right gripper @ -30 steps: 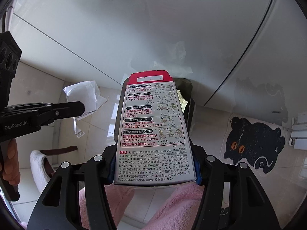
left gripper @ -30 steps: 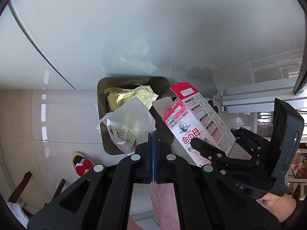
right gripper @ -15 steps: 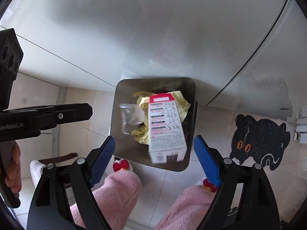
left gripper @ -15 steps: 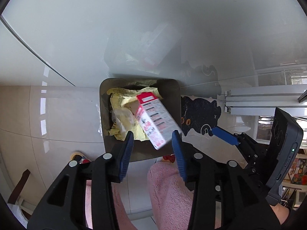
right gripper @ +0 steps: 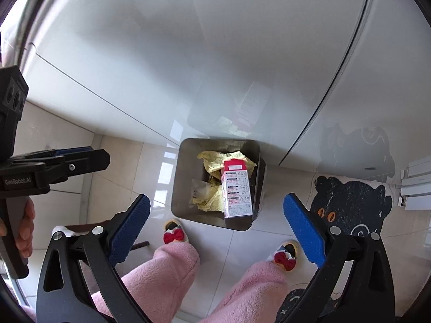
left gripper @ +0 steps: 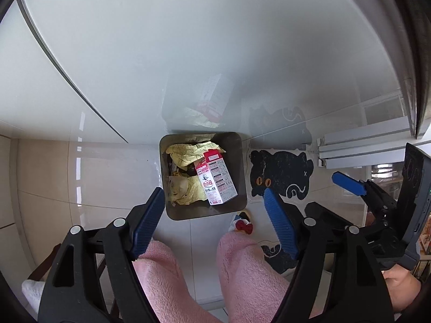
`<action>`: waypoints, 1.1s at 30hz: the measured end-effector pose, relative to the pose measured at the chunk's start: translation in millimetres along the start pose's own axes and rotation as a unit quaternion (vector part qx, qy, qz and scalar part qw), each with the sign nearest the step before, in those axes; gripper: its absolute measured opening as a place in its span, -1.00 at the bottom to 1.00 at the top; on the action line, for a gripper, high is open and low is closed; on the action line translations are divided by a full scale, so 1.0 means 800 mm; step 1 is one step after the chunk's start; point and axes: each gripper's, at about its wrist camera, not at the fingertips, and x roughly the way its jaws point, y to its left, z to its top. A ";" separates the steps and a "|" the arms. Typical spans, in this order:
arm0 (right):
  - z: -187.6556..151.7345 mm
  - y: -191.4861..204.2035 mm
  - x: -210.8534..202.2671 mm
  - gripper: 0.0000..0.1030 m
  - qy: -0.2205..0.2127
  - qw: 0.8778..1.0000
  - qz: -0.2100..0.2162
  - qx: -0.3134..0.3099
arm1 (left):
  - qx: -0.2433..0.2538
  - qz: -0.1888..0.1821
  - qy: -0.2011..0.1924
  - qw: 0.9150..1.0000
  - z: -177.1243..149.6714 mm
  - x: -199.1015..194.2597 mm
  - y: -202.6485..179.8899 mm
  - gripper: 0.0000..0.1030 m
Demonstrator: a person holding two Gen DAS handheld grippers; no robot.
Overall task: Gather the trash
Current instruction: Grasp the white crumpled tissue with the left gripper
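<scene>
Tiled floor point(left gripper: 48, 177); red-and-white carton point(left gripper: 215, 181) tilted in bin point(left gripper: 242, 161).

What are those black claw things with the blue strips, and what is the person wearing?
Each is a handheld black plastic gripper: the left gripper and right gripper have two angular fingers with silver screws and ribbed blue pads. One side reads "GenRobot.AI". The person wears fluffy pink trousers and slippers with red bows.

Below me: one square grey metal bin point(right gripper: 180, 183); one red-and-white printed carton point(right gripper: 237, 189); one clear plastic wrapper point(right gripper: 200, 189); two red-bowed slippers point(right gripper: 174, 234); one black cat-shaped mat point(right gripper: 350, 204).
</scene>
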 end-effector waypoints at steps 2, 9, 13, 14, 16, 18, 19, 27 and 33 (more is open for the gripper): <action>0.006 0.003 -0.035 0.93 -0.017 1.000 0.008 -0.002 | 0.013 0.006 -0.017 1.000 0.001 -0.029 -0.014 0.57; 0.022 -0.003 -0.134 0.93 -0.061 0.997 0.045 0.019 | 0.042 0.012 -0.090 0.995 0.011 -0.132 -0.053 0.78; 0.035 0.004 -0.194 0.93 -0.109 0.993 0.049 0.005 | 0.052 0.005 -0.125 0.991 0.021 -0.184 -0.070 0.79; 0.038 0.006 -0.209 0.93 -0.121 0.991 0.048 -0.001 | 0.055 0.003 -0.135 0.989 0.024 -0.198 -0.073 0.80; 0.048 0.012 -0.237 0.93 -0.145 0.988 0.043 -0.013 | 0.061 0.002 -0.154 0.986 0.031 -0.221 -0.081 0.79; 0.059 0.013 -0.260 0.93 -0.169 0.985 0.039 -0.020 | 0.068 -0.002 -0.172 0.983 0.038 -0.240 -0.089 0.79; 0.065 0.013 -0.270 0.93 -0.180 0.983 0.040 -0.021 | 0.072 -0.005 -0.180 0.981 0.042 -0.251 -0.093 0.80; 0.142 0.003 -0.316 0.92 -0.233 0.972 0.026 -0.035 | 0.124 -0.024 -0.212 0.969 0.084 -0.283 -0.137 0.80; 0.213 -0.005 -0.310 0.79 -0.236 0.971 0.031 -0.037 | 0.158 -0.042 -0.204 0.965 0.117 -0.261 -0.164 0.77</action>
